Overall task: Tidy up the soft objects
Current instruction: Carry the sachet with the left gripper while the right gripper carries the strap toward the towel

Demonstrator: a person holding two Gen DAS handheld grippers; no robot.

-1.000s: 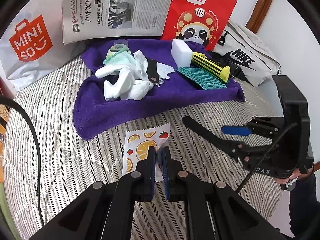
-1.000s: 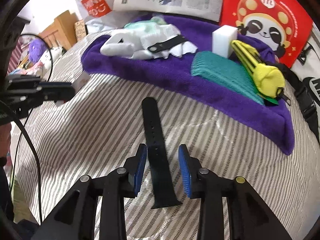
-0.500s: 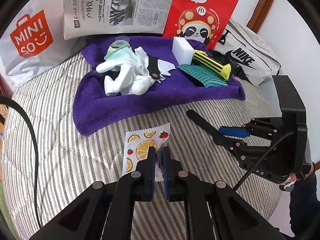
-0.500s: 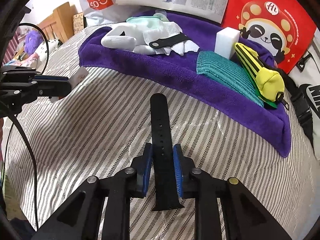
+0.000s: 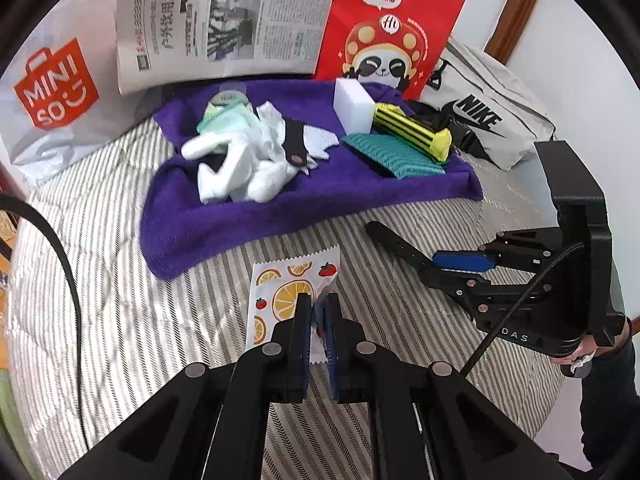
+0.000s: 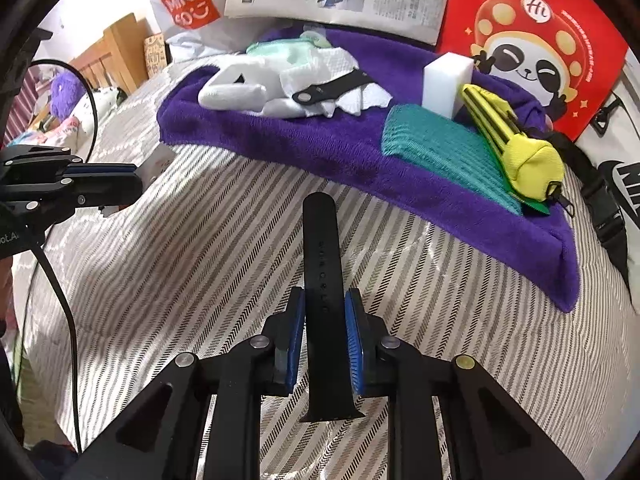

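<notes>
On the striped bed (image 5: 120, 280), the left hand-held gripper (image 5: 318, 312) pinches the near right edge of the fruit-printed sachet (image 5: 280, 300), which lies flat just in front of the purple towel (image 5: 240, 216). To its right, the right hand-held gripper (image 6: 324, 320) has just been closing, and its blue pads now press both edges of the black watch strap (image 6: 320, 240), which lies lengthwise between them and points toward the towel. On the towel lie white socks (image 6: 240, 88), a teal cloth (image 6: 440, 148) and a yellow pouch (image 6: 520, 148).
</notes>
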